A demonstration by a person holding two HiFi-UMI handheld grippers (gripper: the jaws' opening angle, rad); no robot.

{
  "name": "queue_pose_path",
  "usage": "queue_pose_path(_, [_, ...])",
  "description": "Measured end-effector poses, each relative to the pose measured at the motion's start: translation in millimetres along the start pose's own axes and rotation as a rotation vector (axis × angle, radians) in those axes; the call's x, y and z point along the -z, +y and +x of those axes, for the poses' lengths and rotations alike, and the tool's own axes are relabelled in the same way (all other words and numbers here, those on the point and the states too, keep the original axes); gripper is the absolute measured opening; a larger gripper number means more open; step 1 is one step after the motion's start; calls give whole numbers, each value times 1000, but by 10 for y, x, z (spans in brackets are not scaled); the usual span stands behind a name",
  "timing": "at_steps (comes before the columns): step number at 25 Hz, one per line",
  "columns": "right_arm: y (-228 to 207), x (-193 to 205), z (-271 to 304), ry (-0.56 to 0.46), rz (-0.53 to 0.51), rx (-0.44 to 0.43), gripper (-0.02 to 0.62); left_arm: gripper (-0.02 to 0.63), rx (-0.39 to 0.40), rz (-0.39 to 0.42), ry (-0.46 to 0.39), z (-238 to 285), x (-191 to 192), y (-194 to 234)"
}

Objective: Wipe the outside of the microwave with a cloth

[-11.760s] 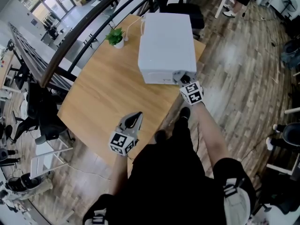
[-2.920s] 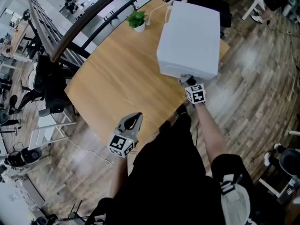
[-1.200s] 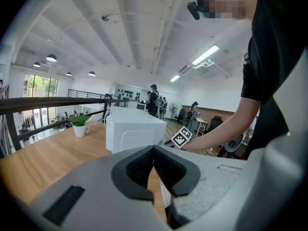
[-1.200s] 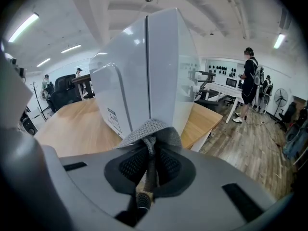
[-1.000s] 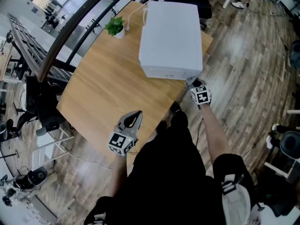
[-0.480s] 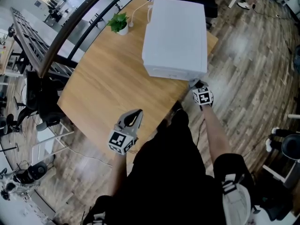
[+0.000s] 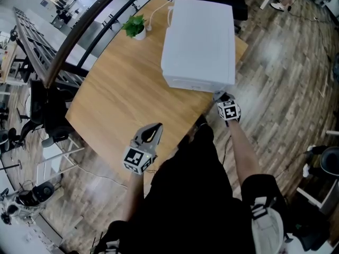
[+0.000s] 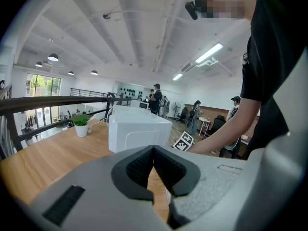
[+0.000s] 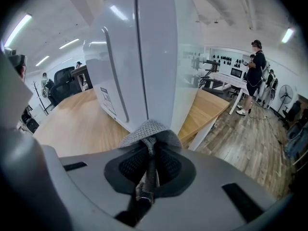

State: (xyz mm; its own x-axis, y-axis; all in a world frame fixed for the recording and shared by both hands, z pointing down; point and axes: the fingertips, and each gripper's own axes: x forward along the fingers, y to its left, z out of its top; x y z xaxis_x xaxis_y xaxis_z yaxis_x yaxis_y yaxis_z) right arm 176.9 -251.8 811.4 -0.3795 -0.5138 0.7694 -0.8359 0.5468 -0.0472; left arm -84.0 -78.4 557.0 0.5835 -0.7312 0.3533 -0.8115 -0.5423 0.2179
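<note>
Right gripper [image 9: 150, 150] clamped on grey cloth [image 9: 150, 129], we're right at front corner of microwave [image 7: 198, 41], upper middle of head view. Left gripper [image 8: 154, 154] pinched shut, nothing in it, lower left over table [image 7: 116, 99] edge. We'd go flat cloth, steady pressure, overlapping strokes.

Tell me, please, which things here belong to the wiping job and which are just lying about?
In the job: microwave; grey cloth; right gripper, jaws shut on the cloth.

Just about: potted plant; black office chair; left gripper, jaws shut on nothing.
</note>
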Motion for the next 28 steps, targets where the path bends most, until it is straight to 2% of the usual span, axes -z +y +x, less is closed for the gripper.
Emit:
queue_pose_path(9, [41, -98, 37, -25, -17, 4, 20, 2, -30, -16, -3, -81, 26, 16])
queue_pose_path(18, [319, -74, 190, 12, -16, -46, 20, 2, -85, -32, -10, -307, 114, 65])
queue_pose_path(22, [455, -296, 228, -49, -51, -55, 20, 2, -110, -41, -16, -415, 148, 98])
queue_pose_path(28, [684, -271, 359, -6, -61, -95, 20, 2, -142, -47, -17, -539, 197, 143])
